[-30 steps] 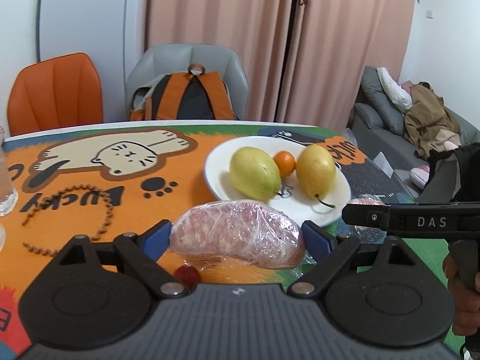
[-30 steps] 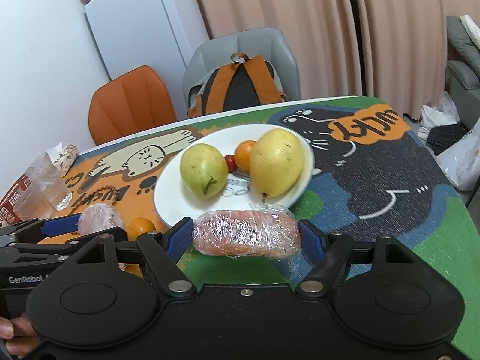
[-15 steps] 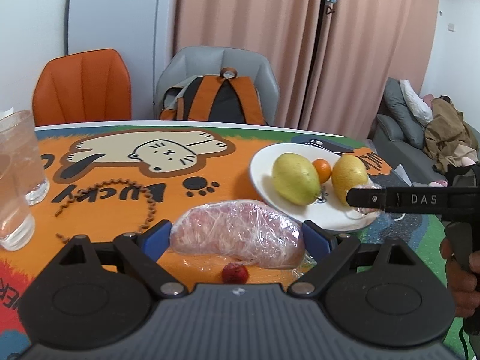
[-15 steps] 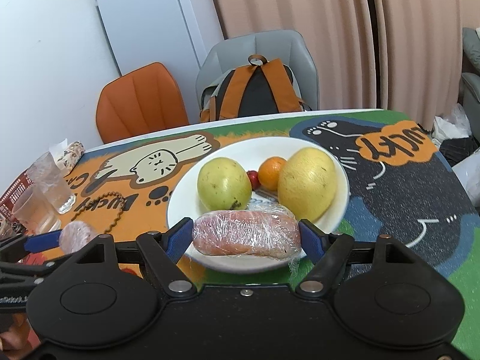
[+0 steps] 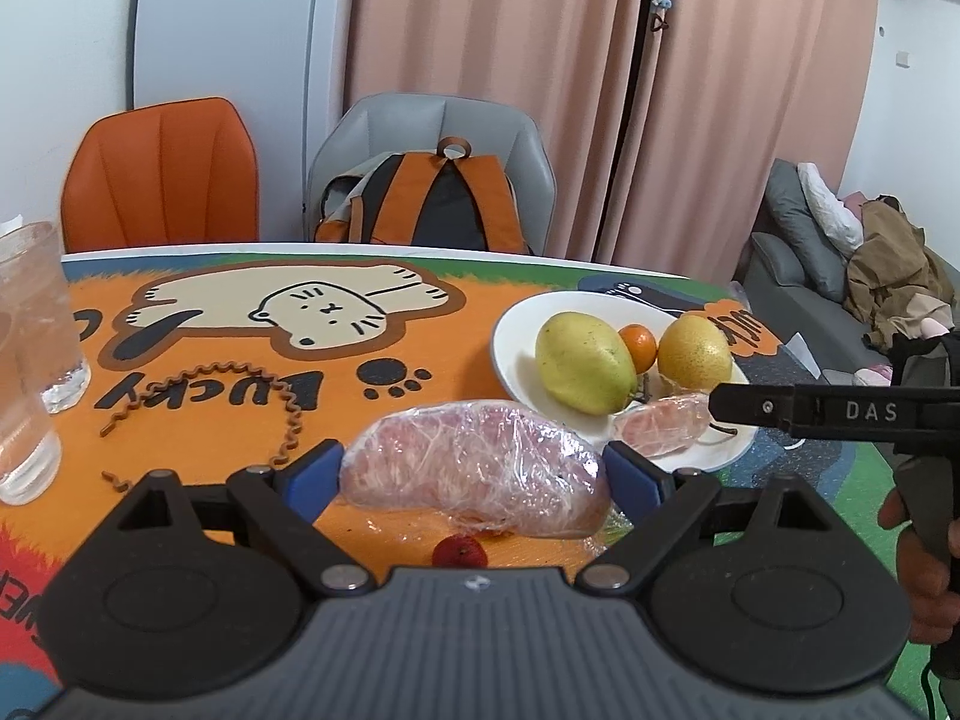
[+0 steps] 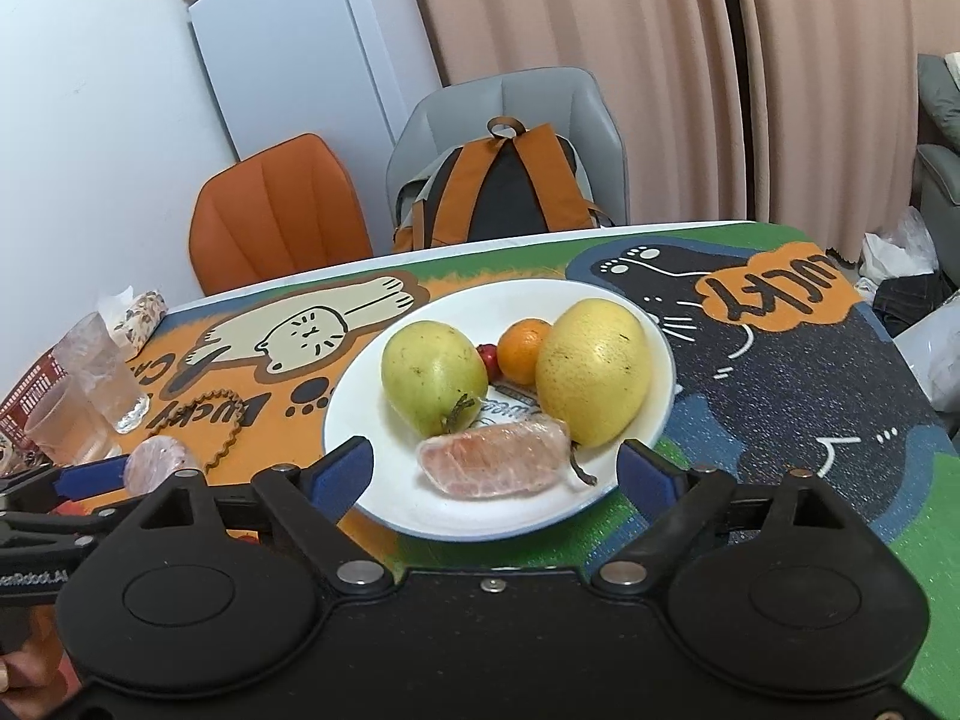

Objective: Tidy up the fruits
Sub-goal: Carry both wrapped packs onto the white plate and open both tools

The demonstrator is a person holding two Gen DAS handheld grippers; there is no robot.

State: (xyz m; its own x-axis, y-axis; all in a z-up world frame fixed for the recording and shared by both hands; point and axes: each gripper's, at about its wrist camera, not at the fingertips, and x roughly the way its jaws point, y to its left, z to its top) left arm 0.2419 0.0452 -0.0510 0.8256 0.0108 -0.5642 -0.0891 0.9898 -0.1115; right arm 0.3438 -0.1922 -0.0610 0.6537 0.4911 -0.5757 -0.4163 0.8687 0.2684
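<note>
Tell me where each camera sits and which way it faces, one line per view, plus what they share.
Left wrist: rides the left gripper, angled down at the wrapped fruit piece between its pads; a hand shows right.
Right wrist: rides the right gripper, whose jaws just opened, angled down at the plate; fingertips show bottom-left.
Shared: plate, pear, orange, backpack.

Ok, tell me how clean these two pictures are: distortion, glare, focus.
Left wrist view: fisheye bends the curtains and darkens the corners; highlights glint off the cling film of the wrapped fruit piece; focus is sharp.
Right wrist view: same barrel bend, the fridge leans; soft sheen on the white plate and yellow fruit; lighting is even, no motion blur.
</note>
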